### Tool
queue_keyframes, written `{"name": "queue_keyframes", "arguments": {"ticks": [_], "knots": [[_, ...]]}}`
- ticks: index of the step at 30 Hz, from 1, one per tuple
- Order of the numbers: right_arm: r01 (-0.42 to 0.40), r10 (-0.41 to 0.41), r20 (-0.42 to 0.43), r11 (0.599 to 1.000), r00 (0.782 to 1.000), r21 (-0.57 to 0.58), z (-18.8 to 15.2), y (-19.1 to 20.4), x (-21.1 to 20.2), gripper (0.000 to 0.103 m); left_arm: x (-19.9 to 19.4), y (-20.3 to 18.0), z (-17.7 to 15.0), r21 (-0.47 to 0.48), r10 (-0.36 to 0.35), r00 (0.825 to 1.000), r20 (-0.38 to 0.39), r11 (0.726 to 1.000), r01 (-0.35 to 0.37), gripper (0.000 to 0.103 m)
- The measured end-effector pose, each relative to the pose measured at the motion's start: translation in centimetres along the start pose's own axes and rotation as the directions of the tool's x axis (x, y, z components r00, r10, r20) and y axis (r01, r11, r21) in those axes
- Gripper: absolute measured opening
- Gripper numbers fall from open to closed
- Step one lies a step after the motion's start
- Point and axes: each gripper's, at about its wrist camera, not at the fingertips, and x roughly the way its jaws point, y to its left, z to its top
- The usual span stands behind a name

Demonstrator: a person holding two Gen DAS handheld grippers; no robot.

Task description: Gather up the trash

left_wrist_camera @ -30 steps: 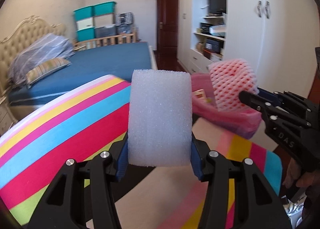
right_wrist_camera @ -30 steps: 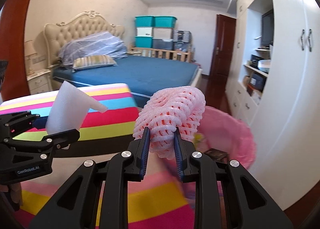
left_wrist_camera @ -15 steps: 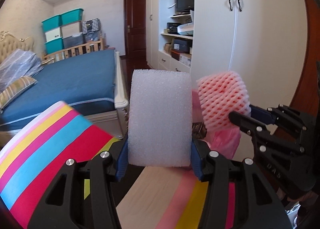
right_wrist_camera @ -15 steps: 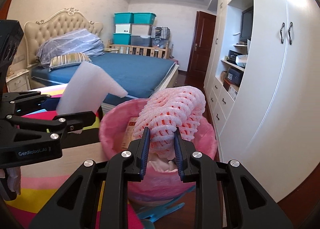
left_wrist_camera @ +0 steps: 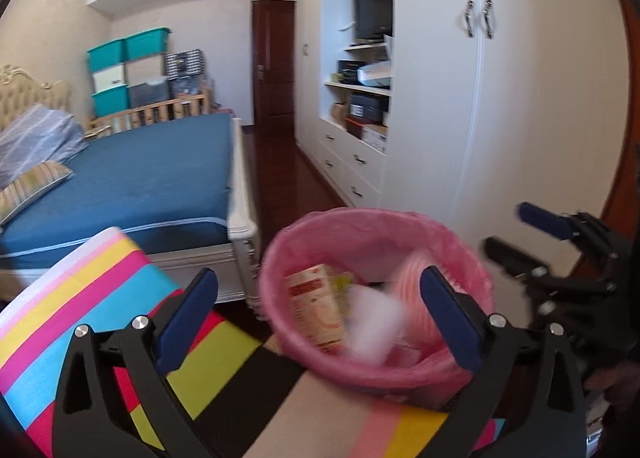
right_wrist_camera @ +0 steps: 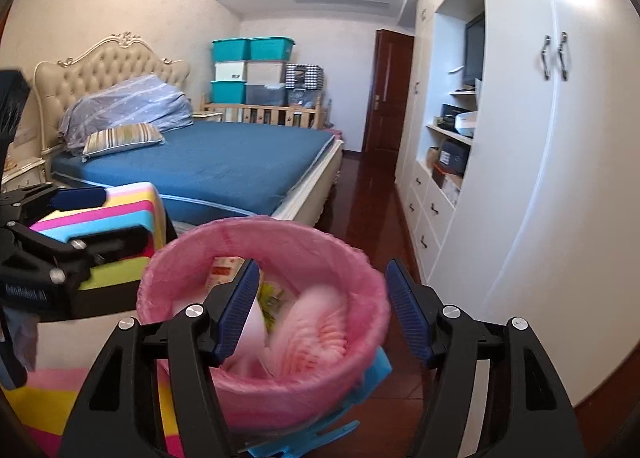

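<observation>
Left wrist view, from left to right: a striped cloth (left_wrist_camera: pixel 92 298) in pink, yellow, blue and red covers the table at lower left, with a blue-sheeted bed (left_wrist_camera: pixel 132 186) behind it. The left gripper (left_wrist_camera: pixel 318 312) points forward and somewhat downward over the table's edge toward a bin lined with a pink bag (left_wrist_camera: pixel 400 222). Its jaws have just been opening and now stand wide apart, with nothing pressed between the blue pads (left_wrist_camera: pixel 188 314). Framed between them, inside the bin, a white foam block (left_wrist_camera: pixel 374 328) shows as a blur beside a printed carton (left_wrist_camera: pixel 316 310), and a pink foam fruit net (left_wrist_camera: pixel 412 298) lies to its right, also blurred. At far right the right gripper (left_wrist_camera: pixel 510 232) reaches in from the side, its fingers spread and empty, with a white wardrobe (left_wrist_camera: pixel 500 118) behind it.

Right wrist view, left to right: the left gripper (right_wrist_camera: pixel 116 216) enters from the left edge above the striped cloth (right_wrist_camera: pixel 120 214), fingers parted. The right gripper (right_wrist_camera: pixel 320 300) tilts down over the bin liner (right_wrist_camera: pixel 192 258). Its jaws have just been opening too and stand apart, gripping nothing. The pink net (right_wrist_camera: pixel 316 330) sits blurred inside the bin between and below the ribbed pads (right_wrist_camera: pixel 406 310), clear of both. A blue bin base (right_wrist_camera: pixel 320 434) shows beneath the liner, on dark red floor.
</observation>
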Motion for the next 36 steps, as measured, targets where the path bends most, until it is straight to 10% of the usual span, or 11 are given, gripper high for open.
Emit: {"name": "queue_keyframes", "arguments": {"ticks": [13, 36], "knots": [[0.004, -0.003, -0.017, 1.000, 1.000, 0.012, 1.7, 0.4, -7.2, 0.084, -8.3, 1.8, 0.5, -0.121, 0.176, 0.981, 0.083, 0.979, -0.165, 0.098], [-0.094, 0.096, -0.058, 0.995, 0.994, 0.038, -1.0, -0.3, -12.1, 0.084, -12.7, -5.2, -3.8, -0.052, 0.170, 0.985, 0.005, 0.984, -0.170, 0.098]]}}
